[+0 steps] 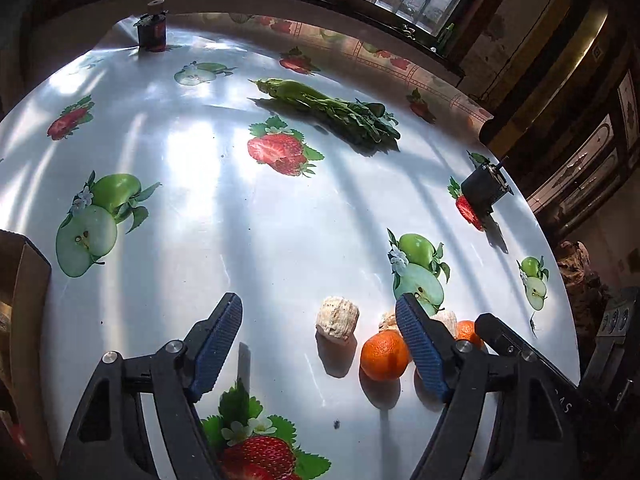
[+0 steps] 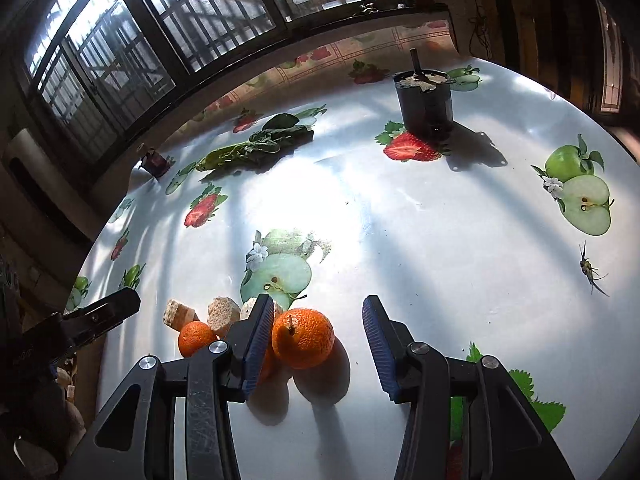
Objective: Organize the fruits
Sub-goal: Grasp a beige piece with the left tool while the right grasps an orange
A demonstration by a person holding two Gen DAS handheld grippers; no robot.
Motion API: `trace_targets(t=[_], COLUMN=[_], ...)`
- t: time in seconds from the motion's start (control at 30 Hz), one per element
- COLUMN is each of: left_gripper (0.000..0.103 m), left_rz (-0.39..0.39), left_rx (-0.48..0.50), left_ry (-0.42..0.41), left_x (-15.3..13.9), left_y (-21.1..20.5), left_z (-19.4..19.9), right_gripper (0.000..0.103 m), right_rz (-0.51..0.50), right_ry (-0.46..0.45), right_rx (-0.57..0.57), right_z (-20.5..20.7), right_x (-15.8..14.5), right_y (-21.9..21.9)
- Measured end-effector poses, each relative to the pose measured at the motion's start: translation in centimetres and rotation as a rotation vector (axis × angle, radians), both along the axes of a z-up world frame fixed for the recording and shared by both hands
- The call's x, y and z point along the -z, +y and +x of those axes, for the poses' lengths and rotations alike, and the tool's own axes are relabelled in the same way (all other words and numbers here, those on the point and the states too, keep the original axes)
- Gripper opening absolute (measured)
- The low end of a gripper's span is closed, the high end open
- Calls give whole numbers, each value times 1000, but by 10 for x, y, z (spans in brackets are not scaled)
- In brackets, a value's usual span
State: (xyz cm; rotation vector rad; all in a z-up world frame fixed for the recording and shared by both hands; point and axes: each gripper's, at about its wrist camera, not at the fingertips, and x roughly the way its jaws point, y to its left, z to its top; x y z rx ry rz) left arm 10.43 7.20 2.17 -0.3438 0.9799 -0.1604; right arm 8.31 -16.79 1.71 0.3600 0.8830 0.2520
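Right wrist view: the right gripper (image 2: 318, 338), jaws apart and empty, frames the large orange (image 2: 303, 338) on the table (image 2: 440, 240); a closing pad could nudge it rolling. The left gripper (image 1: 320, 338) gapes empty nearby.

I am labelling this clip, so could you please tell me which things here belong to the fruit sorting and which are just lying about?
Belong to the job:
large orange
small orange

Just lying about:
beige chunks
leafy greens
dark cup
small dark jar
insect
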Motion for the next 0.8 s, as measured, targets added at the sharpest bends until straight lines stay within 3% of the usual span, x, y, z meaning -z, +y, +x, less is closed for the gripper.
trace_targets(t=[0.07, 0.17, 0.3, 0.53, 0.57, 0.6, 0.67, 0.8], left_gripper=[73, 71, 42, 41, 41, 24, 23, 23], left_rz=[-2, 61, 113, 252, 257, 252, 240, 214], left_rx=[23, 58, 103, 135, 145, 155, 155, 124], left_ry=[4, -36, -38, -107, -108, -106, -102, -112], left_x=[10, 8, 8, 11, 11, 11, 10, 7], left_y=[-5, -14, -23, -41, -43, -44, -43, -36], left_z=[4, 1, -3, -8, -8, -8, -8, -9], right_gripper=[50, 50, 50, 50, 50, 46, 36, 36], right_rz=[10, 1, -6, -46, -47, -47, -66, -59], right_ry=[3, 13, 25, 9, 7, 6, 8, 6], right_rx=[-2, -18, -33, -52, -55, -61, -60, -47], right_z=[2, 5, 5, -1, -2, -3, -3, -7], right_x=[1, 5, 9, 8, 8, 8, 7, 5], right_y=[1, 5, 10, 18, 18, 19, 21, 18])
